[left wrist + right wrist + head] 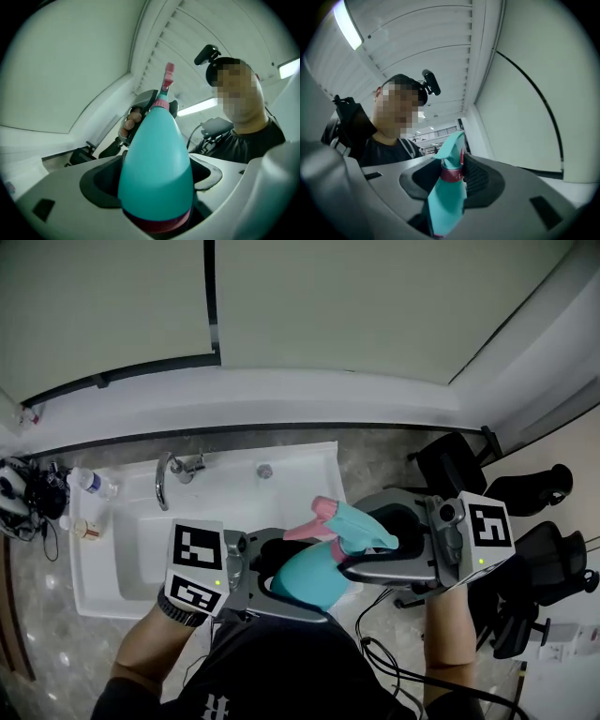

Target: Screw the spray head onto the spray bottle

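Note:
Over the sink, my left gripper is shut on the teal spray bottle, whose body fills the left gripper view with a pink band near its base between the jaws. The teal spray head with its pink trigger sits on the bottle's neck. My right gripper is shut on it. In the right gripper view the spray head and its pink collar lie between the dark pads. How far the collar is threaded on is hidden.
Below the grippers is a white sink with a chrome faucet, set in a marble counter. A small plastic bottle and clutter lie at the left. Black office chairs stand at the right, and cables hang near my body.

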A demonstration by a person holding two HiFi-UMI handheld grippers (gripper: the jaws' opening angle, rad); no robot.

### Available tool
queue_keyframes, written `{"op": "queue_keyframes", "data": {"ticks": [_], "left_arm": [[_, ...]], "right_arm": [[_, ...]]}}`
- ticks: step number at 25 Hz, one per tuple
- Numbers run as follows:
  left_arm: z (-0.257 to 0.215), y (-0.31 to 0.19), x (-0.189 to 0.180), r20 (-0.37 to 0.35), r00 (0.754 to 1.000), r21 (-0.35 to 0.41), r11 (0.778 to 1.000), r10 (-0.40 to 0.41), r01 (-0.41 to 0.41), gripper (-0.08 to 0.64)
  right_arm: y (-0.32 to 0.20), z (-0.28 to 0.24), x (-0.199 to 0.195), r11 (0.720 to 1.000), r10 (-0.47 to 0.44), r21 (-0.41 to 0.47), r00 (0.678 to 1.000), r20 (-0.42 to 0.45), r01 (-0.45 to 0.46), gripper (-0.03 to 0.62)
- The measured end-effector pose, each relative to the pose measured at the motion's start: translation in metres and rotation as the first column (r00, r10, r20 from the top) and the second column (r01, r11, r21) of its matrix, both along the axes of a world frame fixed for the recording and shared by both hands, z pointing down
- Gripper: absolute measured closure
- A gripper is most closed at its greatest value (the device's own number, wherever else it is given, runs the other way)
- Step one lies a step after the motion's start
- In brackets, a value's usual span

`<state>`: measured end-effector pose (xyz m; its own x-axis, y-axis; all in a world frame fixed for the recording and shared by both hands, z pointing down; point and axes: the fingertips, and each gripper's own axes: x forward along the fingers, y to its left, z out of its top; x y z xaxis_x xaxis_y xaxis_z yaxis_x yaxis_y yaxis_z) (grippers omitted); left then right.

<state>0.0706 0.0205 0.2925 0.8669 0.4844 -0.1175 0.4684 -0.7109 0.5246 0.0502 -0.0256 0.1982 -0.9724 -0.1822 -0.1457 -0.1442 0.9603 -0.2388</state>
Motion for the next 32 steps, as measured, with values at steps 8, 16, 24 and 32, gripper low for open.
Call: {"op": "queue_keyframes", "data": {"ticks": [8,16,24,32], "left_arm": [[0.015,-0.033,0.007,0.114,0.946,0.205,0.939,-0.302,0.275,0.141],[0.019,-0.071,0.008,0.028,0.755,0.569,0.631,-0.655,0.527,0.141],[0.024,-0.102,-0.007,-0.351,0.434,0.791,-0.014,-0.830,0.612,0.149],[0.055,-0.091,0.009,-0.063,0.656,0.655,0.465,-0.752,0.596,0.149]], "right_arm": [[-0.024,0.017,0.014,0.963,0.265,-0.031,0.960,-0.093,-0.269,0.449],[-0.041,0.022,0.028,0.867,0.489,-0.065,0.869,-0.081,-0.494,0.449],[-0.052,0.045,0.039,0.712,0.647,-0.279,0.756,-0.096,-0.644,0.453],[-0.047,0.065,0.043,0.755,0.587,-0.217,0.785,-0.198,-0.619,0.451]]}}
